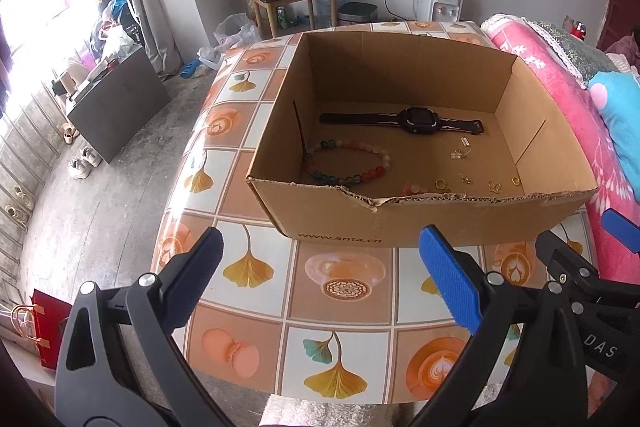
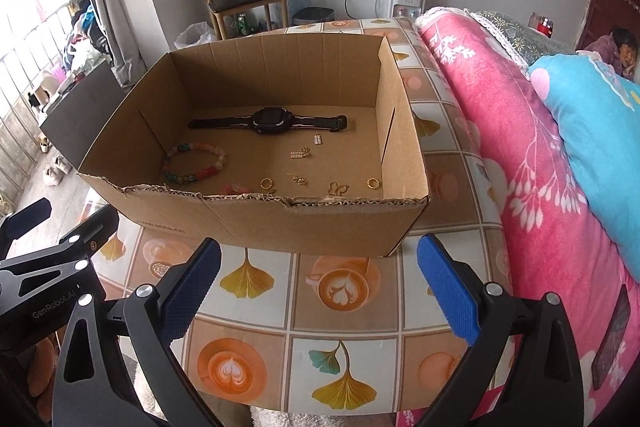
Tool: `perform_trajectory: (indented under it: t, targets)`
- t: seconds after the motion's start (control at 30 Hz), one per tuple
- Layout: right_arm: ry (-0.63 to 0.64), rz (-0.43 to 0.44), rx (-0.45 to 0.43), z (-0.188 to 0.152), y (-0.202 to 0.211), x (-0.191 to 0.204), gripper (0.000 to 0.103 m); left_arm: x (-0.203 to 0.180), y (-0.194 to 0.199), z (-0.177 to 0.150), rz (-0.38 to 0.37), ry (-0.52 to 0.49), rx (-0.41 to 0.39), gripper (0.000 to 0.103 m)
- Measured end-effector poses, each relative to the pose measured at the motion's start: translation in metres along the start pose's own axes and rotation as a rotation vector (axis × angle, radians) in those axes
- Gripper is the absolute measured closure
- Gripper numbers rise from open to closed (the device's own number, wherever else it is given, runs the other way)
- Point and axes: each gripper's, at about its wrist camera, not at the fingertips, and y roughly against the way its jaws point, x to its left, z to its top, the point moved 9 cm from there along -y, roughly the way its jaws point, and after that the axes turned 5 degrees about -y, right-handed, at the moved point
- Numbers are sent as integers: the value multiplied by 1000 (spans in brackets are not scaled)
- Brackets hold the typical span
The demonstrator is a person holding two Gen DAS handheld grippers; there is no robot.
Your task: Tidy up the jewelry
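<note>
Hovering agape, both hand-held grippers face the jewelry-filled cardboard box.

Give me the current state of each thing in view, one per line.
left tool: open, empty, short of the box
right tool: open, empty
cardboard box: open-topped, near rim torn
watch: flat, strap spread out
bead bracelet: flat, closed loop
gold rings: loose on box floor

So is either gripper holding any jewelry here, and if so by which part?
Nothing is held. The left gripper and right gripper are both open over the patterned tablecloth, short of the brown cardboard box with the jewelry inside.
</note>
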Motion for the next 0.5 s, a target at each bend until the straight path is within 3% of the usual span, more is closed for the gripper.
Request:
perform_trajectory:
  t: [0.5]
  targets:
    - [4,0,1,0,0,0,7,-1,-3,-1,-13,5,6,8]
